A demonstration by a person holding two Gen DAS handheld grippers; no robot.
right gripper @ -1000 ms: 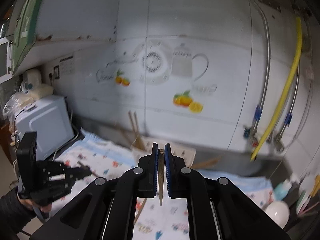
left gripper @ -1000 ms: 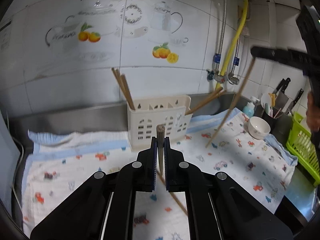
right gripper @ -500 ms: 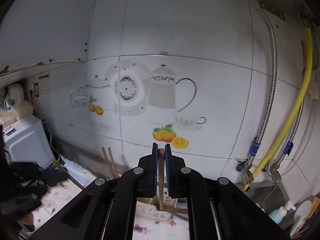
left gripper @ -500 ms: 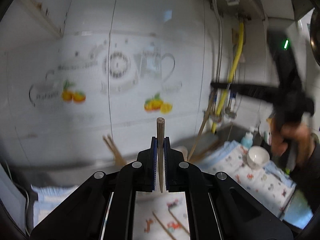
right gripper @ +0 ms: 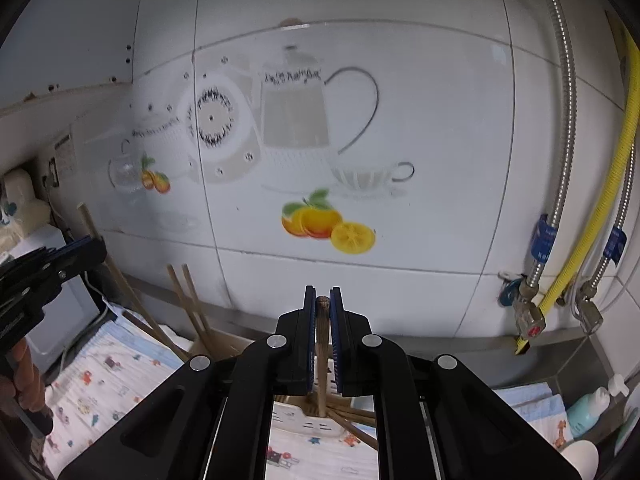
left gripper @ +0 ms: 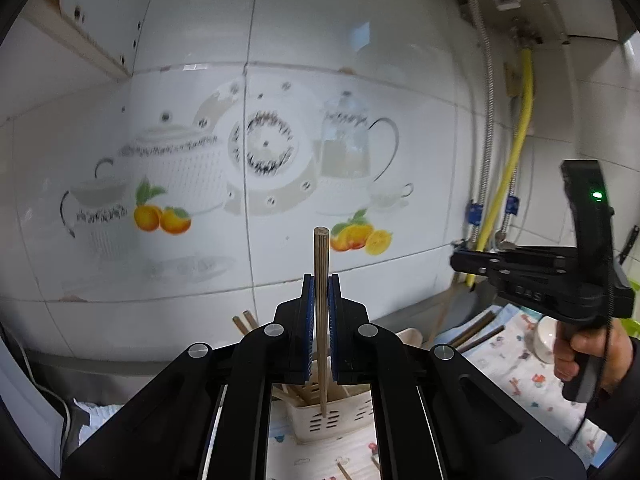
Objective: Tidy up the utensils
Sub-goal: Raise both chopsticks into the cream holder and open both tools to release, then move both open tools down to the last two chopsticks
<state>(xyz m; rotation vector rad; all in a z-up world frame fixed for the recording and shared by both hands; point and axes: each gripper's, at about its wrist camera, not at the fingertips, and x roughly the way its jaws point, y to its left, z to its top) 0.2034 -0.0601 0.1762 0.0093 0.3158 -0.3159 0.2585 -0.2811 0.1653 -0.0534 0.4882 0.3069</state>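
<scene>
My left gripper is shut on a wooden chopstick held upright, its lower end over the white slotted utensil holder. My right gripper is shut on another chopstick, also upright, its lower end reaching down to the holder, which has several chopsticks in it. The right gripper also shows at the right of the left wrist view, and the left gripper at the left of the right wrist view.
A patterned cloth covers the counter, with loose chopsticks on it. The tiled wall is close ahead. Pipes and a yellow hose run down at the right. A white bowl and a bottle stand at the right.
Both grippers have lifted and tilted their chopsticks upright and moved in over the holder. The right gripper has come down closer to the holder.
</scene>
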